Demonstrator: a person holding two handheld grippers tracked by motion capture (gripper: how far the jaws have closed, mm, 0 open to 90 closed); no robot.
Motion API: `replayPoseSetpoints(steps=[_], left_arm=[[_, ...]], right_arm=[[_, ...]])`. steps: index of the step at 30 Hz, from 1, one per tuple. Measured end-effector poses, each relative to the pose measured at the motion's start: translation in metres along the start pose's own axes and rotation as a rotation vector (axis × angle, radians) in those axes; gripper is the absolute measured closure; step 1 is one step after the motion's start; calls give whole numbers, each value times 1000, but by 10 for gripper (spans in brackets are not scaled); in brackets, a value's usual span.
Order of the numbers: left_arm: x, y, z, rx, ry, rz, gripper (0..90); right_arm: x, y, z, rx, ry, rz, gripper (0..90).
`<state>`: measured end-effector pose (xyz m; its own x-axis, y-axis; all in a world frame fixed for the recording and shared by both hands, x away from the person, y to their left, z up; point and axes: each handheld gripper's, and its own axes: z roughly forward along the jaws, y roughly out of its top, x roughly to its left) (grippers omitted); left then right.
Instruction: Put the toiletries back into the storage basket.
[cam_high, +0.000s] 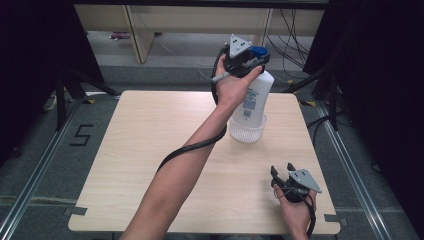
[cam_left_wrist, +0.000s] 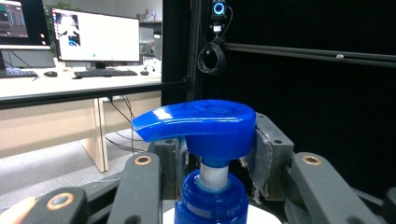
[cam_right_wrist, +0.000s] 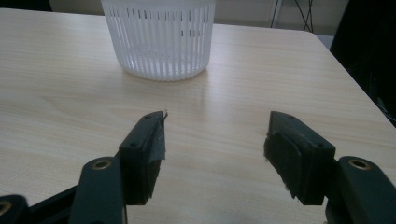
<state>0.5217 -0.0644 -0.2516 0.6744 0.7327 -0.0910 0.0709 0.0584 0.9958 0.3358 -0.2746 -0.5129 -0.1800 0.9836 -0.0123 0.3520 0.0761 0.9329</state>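
Observation:
A white pump bottle (cam_high: 253, 97) with a blue pump head (cam_left_wrist: 201, 122) hangs upright over a white slatted basket (cam_high: 247, 131) at the table's far right. My left gripper (cam_high: 244, 61) is shut on it from above. Its pads (cam_left_wrist: 261, 150) press on both sides of the pump head, just above the blue collar (cam_left_wrist: 212, 198). The bottle's bottom is level with the basket's mouth, and the lower part of the basket (cam_right_wrist: 159, 37) looks empty. My right gripper (cam_high: 283, 171) rests low near the table's front right corner. That gripper (cam_right_wrist: 215, 144) is open with nothing between its pads, and it points at the basket.
The light wooden table (cam_high: 150, 150) is bare to the left and in the middle. The left forearm and a black cable (cam_high: 192, 146) cross it diagonally. Black frames and curtains stand on both sides. A desk with monitors (cam_left_wrist: 98, 37) lies beyond the far edge.

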Motion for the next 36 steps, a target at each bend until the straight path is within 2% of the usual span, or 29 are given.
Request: replayPoseSetpoints(steps=[4,9,10,12,14,15,20,21,26,29,31,32,35,36], left_arm=[[-2,-3,5,6,-2,13,597],[-2,-6,10,7,-5,8,597],[-2,-6,10,7,-5,8,597],[-2,-8,11,10,-6,8,597],[-2,-10,13,15,-3,8,597],[-2,-12,14,21,1,5,597],[-1,-19,15,33,1,11,597],[-1,-20,16,33,4,10,597],[0,-24,18,43,7,6,597],[1,-28,19,50,7,5,597],[0,-30,20,54,6,6,597],[0,-31,20,54,4,7,597],[1,-36,22,62,6,1,596],[1,-38,23,64,6,1,597]], right_arm=[[0,0,1,-14,-3,2,383],[0,0,0,1,3,-2,383],[1,0,0,2,13,15,383],[0,0,0,3,3,-2,383],[1,0,0,4,13,16,383],[0,-1,1,11,2,-2,383],[-1,-1,1,11,-2,-18,383],[0,-1,1,9,2,-5,383],[0,-1,1,5,0,-13,383],[1,-1,1,8,7,5,384],[1,-1,1,14,1,-2,384],[1,0,-1,17,22,18,384],[2,0,0,7,29,27,384],[1,0,-1,15,19,17,384]])
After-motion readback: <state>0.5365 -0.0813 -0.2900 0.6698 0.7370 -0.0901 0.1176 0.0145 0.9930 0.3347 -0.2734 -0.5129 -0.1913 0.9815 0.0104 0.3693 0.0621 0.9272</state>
